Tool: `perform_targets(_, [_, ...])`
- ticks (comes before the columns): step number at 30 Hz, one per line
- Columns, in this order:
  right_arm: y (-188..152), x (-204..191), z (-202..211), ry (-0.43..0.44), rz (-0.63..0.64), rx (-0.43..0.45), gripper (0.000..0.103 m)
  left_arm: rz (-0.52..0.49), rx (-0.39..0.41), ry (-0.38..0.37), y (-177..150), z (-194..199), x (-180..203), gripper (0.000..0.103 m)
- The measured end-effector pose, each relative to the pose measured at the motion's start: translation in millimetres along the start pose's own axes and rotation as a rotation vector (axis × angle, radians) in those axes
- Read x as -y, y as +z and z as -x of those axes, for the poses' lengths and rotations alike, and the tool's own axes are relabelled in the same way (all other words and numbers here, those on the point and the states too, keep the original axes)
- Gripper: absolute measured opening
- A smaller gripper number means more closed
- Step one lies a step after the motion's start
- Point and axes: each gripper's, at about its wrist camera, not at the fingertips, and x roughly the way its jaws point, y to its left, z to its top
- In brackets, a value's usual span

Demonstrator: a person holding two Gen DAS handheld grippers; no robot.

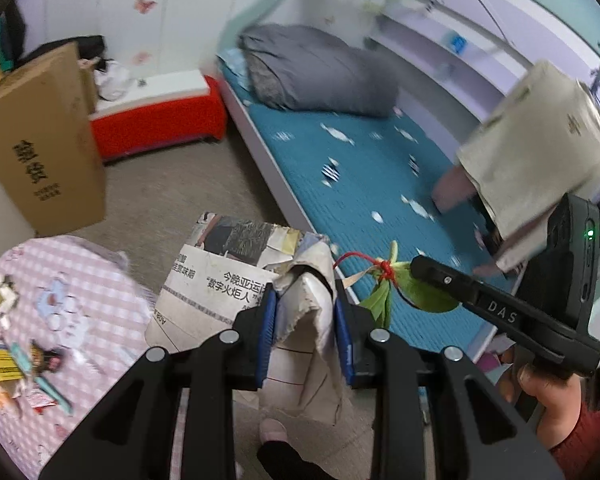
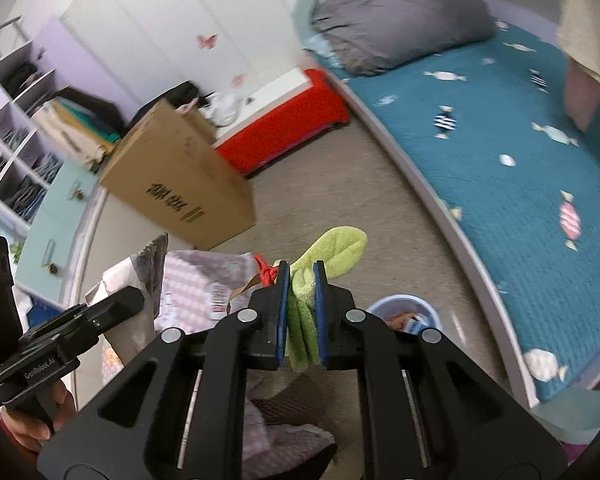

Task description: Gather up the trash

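Bedding first: a long bed with a teal quilted cover printed with sweets [image 2: 500, 152] runs along the wall, and a rolled grey duvet [image 1: 316, 72] lies at its far end. Beside the bed's head stands a red storage box with a white top [image 1: 160, 116]; a heap of white and dark items rests on that top, too blurred to name. A large brown cardboard carton with black printed characters [image 1: 40, 144] stands on the grey-brown floor [image 2: 340, 184] and looks shut, so its contents cannot be told. White open shelving [image 2: 16, 132] at the left holds folded dark fabrics in its compartments.

Nearer, a round surface with a pink checked cloth [image 1: 60, 300] carries scattered wrappers and paper scraps [image 1: 16, 364]. A small pale-blue round bin [image 2: 408, 312] sits on the floor near the bed frame, with orange and white rubbish inside.

The left hand-held gripper [image 1: 304, 316] has its blue pads pressed onto a crumpled sheet of printed newspaper [image 1: 236, 284], which hangs from them above the floor. The right hand-held gripper [image 2: 302, 312] is clamped on a folded lime-green terry cloth [image 2: 324, 256]. Just beside it dangles a bundle of green leaves tied with red string [image 1: 388, 280]; whether the pads grip it too cannot be told.
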Motion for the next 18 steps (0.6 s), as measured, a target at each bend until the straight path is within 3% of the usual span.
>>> perform_targets(8, [-8, 64, 33, -0.071, -0.089, 0.037, 0.012, -0.049, -0.127, -0.052, -6, -55, 41, 0.028])
perform_targets(15, [-12, 85, 43, -0.101, -0.133, 0.057, 0.012, -0.078, -0.162, -0.055, -2, -78, 60, 0.031])
perform_targets(18, [-14, 89, 44, -0.110, -0.141, 0.058, 0.012, -0.092, -0.175, -0.058, 0, -83, 64, 0.038])
